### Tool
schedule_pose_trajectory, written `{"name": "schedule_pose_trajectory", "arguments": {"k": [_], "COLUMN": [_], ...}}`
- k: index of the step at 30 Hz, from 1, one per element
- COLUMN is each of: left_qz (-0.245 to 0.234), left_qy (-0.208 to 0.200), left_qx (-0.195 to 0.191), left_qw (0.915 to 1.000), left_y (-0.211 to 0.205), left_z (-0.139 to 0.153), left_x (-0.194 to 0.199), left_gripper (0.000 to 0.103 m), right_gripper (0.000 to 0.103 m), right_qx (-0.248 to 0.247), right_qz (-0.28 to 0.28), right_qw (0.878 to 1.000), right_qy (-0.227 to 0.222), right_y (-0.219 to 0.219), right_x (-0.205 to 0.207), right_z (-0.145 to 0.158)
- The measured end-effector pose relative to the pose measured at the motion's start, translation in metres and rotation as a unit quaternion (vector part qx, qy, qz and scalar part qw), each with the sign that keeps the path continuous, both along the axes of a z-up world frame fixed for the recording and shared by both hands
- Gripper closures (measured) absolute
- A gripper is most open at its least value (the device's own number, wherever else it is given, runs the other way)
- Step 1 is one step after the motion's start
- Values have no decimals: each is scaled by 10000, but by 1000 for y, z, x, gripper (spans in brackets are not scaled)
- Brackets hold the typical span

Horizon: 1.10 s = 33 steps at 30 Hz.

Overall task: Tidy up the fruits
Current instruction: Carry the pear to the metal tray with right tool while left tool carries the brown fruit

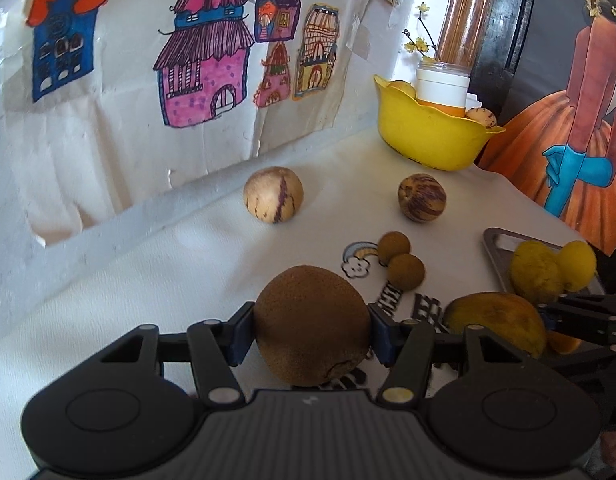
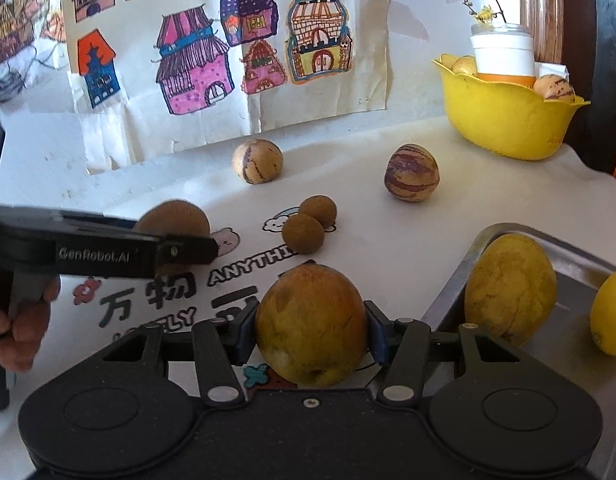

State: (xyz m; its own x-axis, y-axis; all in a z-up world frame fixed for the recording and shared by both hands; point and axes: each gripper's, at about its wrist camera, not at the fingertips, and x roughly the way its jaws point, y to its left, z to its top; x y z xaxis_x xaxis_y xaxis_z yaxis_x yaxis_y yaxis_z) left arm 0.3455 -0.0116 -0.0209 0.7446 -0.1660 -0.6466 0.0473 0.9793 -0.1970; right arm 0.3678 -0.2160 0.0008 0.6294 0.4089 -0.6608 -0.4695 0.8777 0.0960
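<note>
A white cloth-covered table (image 2: 388, 216) printed with cartoon lettering spreads ahead of both claws, backed by a paper sheet of coloured house drawings (image 2: 228, 52). Far ahead and to the right of each claw stands a yellow scalloped plastic bowl (image 2: 504, 120) holding a white jar and pale fruits. Just right of the right claw lies a grey metal tray (image 2: 460, 280) carrying a dull yellow rough-skinned fruit (image 2: 510, 288) and a bright yellow lemon (image 2: 612, 312).

The right gripper (image 2: 311, 326) is clamped on a large orange-yellow mango-like fruit (image 2: 311, 320), its blue pads pressing both sides. The left gripper (image 1: 311, 326) is closed around a fuzzy brown kiwi-like fruit (image 1: 311, 320), pads against both flanks.

Ahead of both claws rest two striped cream-and-purple round fruits, one left (image 1: 273, 195), one right (image 1: 422, 197). Nearer, between them and the claws, sit two small brown round fruits (image 1: 400, 266), touching each other.
</note>
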Motion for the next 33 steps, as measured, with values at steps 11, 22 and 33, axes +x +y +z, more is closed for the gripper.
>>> {"name": "schedule_pose_trajectory", "arguments": {"k": [11,22,33], "left_qz": [88,81,-317], "left_qy": [81,-9,-160], "left_qx": [-253,-235,-355], "left_qw": [9996,9997,9987], "left_y": [1,-10,-43], "left_z": [2,9,21], "left_x": [-18,-31,-48], "left_gripper": [41,41,41], "right_gripper": [48,48,48], "right_qx": [380,819,940], "right_qz": [-77,-168,-752], "right_qw": [9992,9962,9909], "right_qy": [74,-231,-606], "right_y": [-12,-39,-98], "right_x": [-17,-43,-70], "right_z": [1,18,46]}}
